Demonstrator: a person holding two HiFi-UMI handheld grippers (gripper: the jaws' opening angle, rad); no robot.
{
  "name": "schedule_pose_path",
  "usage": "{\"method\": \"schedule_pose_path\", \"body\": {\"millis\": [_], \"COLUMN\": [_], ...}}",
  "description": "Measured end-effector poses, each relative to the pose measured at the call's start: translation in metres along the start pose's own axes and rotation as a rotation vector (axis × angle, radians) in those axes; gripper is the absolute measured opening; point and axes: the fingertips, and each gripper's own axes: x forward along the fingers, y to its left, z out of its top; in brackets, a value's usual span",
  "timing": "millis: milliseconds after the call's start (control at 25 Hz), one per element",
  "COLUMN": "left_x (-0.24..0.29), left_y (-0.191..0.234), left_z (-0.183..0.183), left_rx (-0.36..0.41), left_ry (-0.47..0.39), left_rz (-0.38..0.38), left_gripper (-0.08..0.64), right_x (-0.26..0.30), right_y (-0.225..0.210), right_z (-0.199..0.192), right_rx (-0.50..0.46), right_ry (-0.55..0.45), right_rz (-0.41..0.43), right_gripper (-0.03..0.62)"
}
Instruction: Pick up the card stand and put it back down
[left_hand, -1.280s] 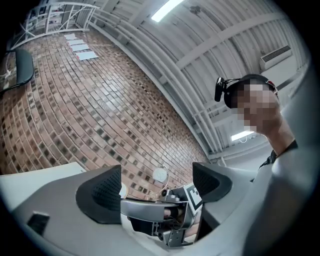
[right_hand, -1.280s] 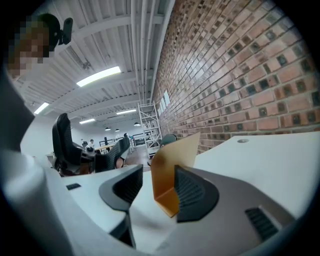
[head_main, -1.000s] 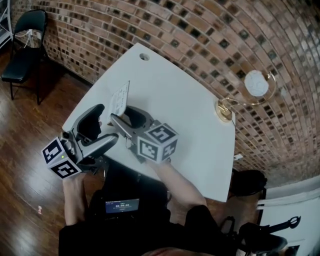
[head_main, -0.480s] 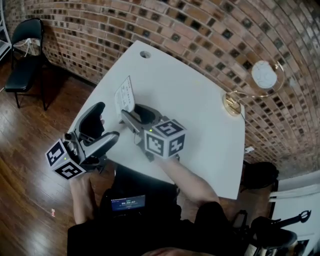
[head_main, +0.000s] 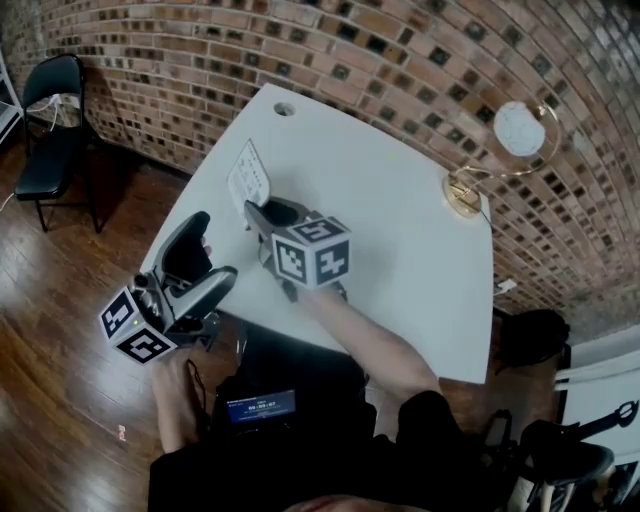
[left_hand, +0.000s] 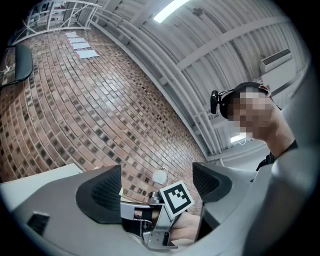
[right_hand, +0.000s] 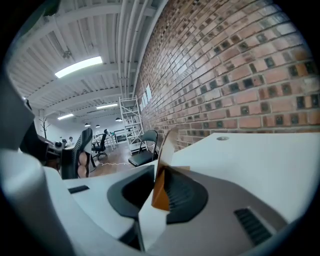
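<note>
Both jaws of the right hand-held gripper have just been closing and now clamp the card stand between them, still on the desk, so the lift looks ready. It points slightly downward. Beside it, the left hand-held gripper hangs released and empty, tilted upward.

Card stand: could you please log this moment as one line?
right tongs: just closed on card stand | left tongs: open, empty
</note>
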Motion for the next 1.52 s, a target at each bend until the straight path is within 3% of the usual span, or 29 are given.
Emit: {"method": "schedule_pose_path", "body": {"millis": [160, 520, 640, 1120, 1520], "left_x": [0.001, 0.019, 0.028, 0.074, 0.095], "left_y": [-0.002, -0.012, -0.021, -0.055, -0.058], "left_z": [-0.002, -0.013, -0.017, -0.038, -0.049], "left_rx": [-0.001, -0.008, 0.0, 0.036, 0.027], "left_ry": [0.011, 0.068, 0.084, 0.166, 0.218], "left_rz": [0.005, -0.018, -0.041, -0.141, -0.242], "left_gripper": [0.439, 0.439, 0.439, 0.44, 0.44], "right_x": [-0.01, -0.07, -0.101, -0.202, -0.231], "right_y": [-0.005, -0.005, -0.006, -0.011, -0.013], "right_z": [0.003, 0.029, 0.043, 0.077, 0.081], "right_rx": [0.035, 0.143, 0.137, 0.041, -0.022], "right_ry": [-0.016, -0.163, -0.225, -0.298, -0.31], "right_rz": [0.03, 0.22, 0.255, 0.309, 0.278], "right_gripper": [0.031, 0.031, 0.03, 0.029, 0.03]}}
